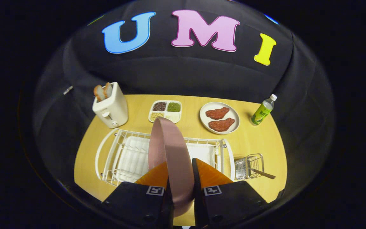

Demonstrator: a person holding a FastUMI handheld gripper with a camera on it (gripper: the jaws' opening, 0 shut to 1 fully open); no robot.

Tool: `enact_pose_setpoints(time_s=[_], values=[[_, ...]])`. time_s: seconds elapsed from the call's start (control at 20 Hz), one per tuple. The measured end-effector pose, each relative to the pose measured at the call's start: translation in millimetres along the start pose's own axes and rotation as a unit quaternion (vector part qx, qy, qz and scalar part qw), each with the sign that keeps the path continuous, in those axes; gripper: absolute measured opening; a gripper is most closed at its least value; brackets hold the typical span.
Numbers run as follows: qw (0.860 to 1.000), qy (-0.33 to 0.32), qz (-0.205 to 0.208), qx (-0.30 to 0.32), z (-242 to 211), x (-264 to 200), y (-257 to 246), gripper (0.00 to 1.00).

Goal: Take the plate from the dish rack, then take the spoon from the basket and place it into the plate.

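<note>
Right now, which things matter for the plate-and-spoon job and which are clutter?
Job: pink round plate gripped edge-on between the fingers, above the white wire dish rack; brown-handled spoon in the small wire basket.

Clutter: white toaster, divided tray of grains, white plate of red meat, green-labelled bottle.

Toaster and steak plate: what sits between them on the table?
In the gripper view, a divided tray of grains lies between the toaster and the steak plate.

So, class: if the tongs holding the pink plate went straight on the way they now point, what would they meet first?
Probably the dish rack: the tongs, shut on the plate, point over it, with the divided tray beyond. Depth is unclear, so they might pass above.
</note>
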State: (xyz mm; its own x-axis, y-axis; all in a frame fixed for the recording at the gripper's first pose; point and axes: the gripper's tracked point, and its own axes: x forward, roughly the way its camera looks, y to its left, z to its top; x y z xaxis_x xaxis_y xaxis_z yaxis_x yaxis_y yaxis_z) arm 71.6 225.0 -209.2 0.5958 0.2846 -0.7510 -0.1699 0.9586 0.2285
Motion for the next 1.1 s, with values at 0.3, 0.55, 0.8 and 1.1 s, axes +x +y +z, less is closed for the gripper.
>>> enact_pose_setpoints(time_s=[0.3,0.55,0.8,1.1], values=[[0.998,0.002,0.056,0.024,-56,-52,-26,0.30],[0.995,0.044,0.073,0.052,-128,-81,-48,0.30],[0.986,0.086,0.104,0.095,-196,-89,-45,0.30],[0.970,0.144,0.137,0.140,-257,-65,-35,0.30]])
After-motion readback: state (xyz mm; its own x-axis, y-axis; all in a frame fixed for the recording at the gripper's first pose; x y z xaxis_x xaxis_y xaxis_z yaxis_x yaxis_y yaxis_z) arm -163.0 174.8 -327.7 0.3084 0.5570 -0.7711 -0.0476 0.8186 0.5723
